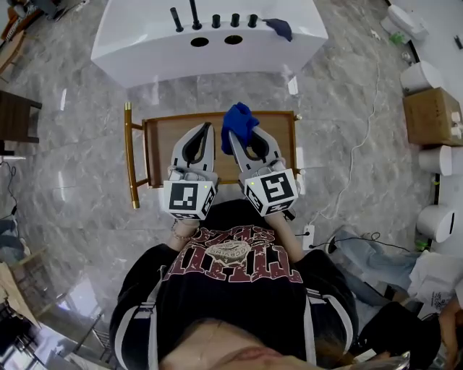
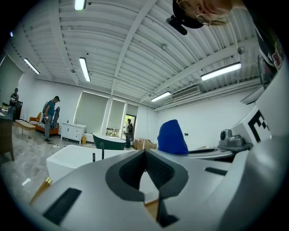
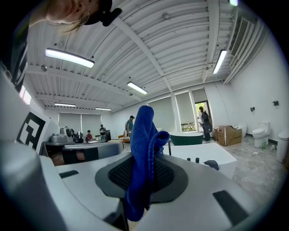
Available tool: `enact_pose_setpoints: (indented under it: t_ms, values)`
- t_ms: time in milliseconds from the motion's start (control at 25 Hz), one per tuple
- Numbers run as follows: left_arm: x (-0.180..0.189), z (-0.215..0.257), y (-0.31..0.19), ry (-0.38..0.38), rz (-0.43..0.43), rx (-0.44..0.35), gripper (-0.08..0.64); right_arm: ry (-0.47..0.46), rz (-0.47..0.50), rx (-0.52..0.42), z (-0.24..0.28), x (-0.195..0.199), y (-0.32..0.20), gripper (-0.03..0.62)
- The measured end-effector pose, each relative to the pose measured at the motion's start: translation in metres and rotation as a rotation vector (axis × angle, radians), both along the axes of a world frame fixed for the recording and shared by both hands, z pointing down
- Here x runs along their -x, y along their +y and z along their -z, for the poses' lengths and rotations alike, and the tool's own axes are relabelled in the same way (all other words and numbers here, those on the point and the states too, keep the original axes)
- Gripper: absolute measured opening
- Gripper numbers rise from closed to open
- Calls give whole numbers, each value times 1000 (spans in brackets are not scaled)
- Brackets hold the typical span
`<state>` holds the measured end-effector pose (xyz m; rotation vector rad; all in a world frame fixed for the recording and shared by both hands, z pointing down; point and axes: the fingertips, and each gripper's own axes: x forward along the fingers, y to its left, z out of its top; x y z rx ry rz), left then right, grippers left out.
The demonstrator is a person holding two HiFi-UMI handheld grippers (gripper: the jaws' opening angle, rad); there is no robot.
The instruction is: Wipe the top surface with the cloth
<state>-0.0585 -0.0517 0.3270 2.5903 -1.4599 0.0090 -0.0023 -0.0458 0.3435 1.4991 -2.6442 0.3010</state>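
A blue cloth (image 1: 238, 124) sticks up from my right gripper (image 1: 233, 142), whose jaws are shut on it; in the right gripper view the blue cloth (image 3: 144, 158) hangs pinched between the black pads. My left gripper (image 1: 208, 130) is beside it, shut and empty, with its jaws meeting at the tip (image 2: 145, 153). Both are held above a small wooden table (image 1: 160, 137) with a brass frame, its top partly hidden by them. From the left gripper view the blue cloth (image 2: 172, 137) shows to the right.
A white bathtub (image 1: 145, 36) with black fittings (image 1: 195, 14) and a dark cloth (image 1: 279, 27) on its rim stands beyond the table. Cardboard box (image 1: 431, 115) and white toilets (image 1: 421, 74) are at right. A cable (image 1: 354, 152) lies on the marble floor.
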Motion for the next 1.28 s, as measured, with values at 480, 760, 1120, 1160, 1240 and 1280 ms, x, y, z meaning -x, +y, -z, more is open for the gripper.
enact_pose_setpoints:
  t_ms: [480, 760, 1120, 1160, 1240, 1280]
  values:
    - [-10, 5, 3, -51, -27, -36, 48, 13, -16, 1, 0, -4, -2, 87]
    - [-14, 9, 2, -66, -39, -43, 48, 10, -21, -2, 2, -5, -3, 87]
    - [-16, 5, -6, -56, -46, -28, 48, 16, -36, -5, 2, -11, -9, 87]
    - [-16, 4, -7, -55, -47, -28, 48, 18, -37, -5, 2, -11, -10, 87]
    - [-18, 3, -9, -54, -47, -27, 48, 21, -38, -6, 2, -13, -12, 87]
    - [-18, 3, -11, -54, -47, -26, 48, 24, -39, -7, 2, -13, -13, 87]
